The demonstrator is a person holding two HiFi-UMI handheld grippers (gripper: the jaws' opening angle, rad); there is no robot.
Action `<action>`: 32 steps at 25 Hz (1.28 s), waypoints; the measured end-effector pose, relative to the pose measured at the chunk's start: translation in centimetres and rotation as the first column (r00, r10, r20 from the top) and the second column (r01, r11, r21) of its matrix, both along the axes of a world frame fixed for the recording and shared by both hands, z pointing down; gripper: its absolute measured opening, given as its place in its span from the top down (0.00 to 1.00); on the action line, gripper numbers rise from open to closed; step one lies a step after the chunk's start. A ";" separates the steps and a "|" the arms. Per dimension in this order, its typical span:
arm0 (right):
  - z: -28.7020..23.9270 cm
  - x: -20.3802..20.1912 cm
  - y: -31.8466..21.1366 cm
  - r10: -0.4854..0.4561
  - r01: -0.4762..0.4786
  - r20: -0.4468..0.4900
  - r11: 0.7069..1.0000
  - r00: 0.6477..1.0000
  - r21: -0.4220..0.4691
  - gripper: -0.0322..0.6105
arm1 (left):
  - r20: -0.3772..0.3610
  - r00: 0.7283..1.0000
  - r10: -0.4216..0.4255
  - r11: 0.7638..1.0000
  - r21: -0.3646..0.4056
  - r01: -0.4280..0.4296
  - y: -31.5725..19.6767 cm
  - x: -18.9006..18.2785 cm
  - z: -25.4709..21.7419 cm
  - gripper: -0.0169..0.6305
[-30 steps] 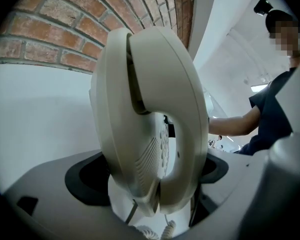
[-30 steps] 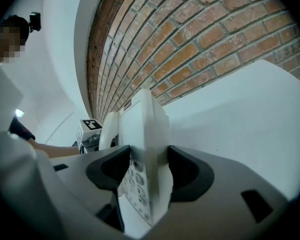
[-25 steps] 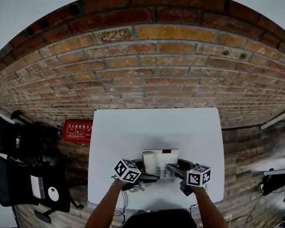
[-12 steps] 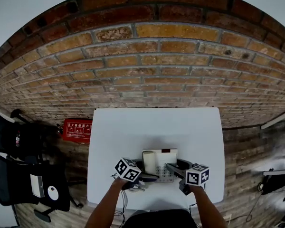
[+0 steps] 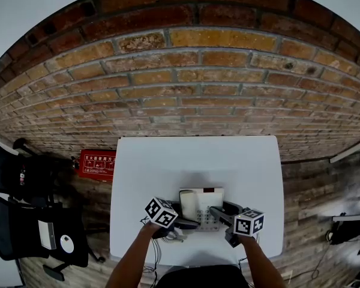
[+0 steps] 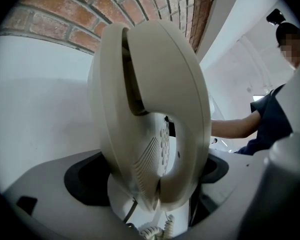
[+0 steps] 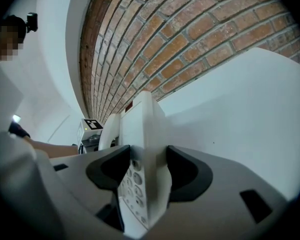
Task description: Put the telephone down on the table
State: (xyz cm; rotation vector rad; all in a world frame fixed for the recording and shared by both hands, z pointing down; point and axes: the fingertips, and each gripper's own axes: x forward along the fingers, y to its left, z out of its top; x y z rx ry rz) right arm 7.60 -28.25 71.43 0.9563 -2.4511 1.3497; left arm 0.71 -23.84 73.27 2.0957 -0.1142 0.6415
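Left gripper view: our left gripper (image 6: 150, 181) has its jaws clamped on the one handset (image 6: 155, 84), with the coiled cord (image 6: 152, 230) just below them. Right gripper view: our right gripper (image 7: 149, 171) pinches the one telephone (image 7: 142, 124) at its keypad edge. Only the head view shows both grippers flanking it over the one table (image 5: 198, 158), near the front edge, with open room beyond. We can't tell if it touches the table.

Brick wall (image 5: 186, 83) ahead; 2 black chairs (image 5: 42, 233) at left, red box (image 5: 99, 164) near them.
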 end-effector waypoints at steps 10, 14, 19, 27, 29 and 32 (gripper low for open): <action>0.5 0.3 0.0 0.020 -0.020 0.005 1.000 1.000 -0.015 0.59 | -0.010 1.000 0.004 0.999 -0.042 -0.004 -0.2 0.1 0.2 0.22; 0.5 0.2 0.2 0.015 -0.015 0.005 1.000 1.000 -0.022 0.59 | -0.011 0.999 -0.031 0.998 -0.051 0.030 -0.4 0.1 0.2 0.22; 0.5 0.2 0.2 0.014 -0.014 0.007 1.000 1.000 -0.022 0.59 | -0.010 0.999 -0.038 0.998 -0.046 0.038 -0.4 0.1 0.2 0.22; 0.4 0.2 0.4 0.004 -0.004 0.004 1.000 1.000 -0.007 0.59 | 0.008 0.999 -0.053 0.999 0.002 0.053 -0.2 0.2 0.4 0.22; 0.4 0.2 0.5 0.003 -0.003 0.005 1.000 1.000 -0.003 0.59 | 0.018 0.999 -0.048 0.999 0.014 0.048 -0.1 0.2 0.4 0.22; 0.3 0.2 0.5 0.002 -0.002 0.006 1.000 1.000 0.004 0.59 | 0.044 0.998 -0.038 0.999 0.037 0.037 0.1 0.2 0.5 0.22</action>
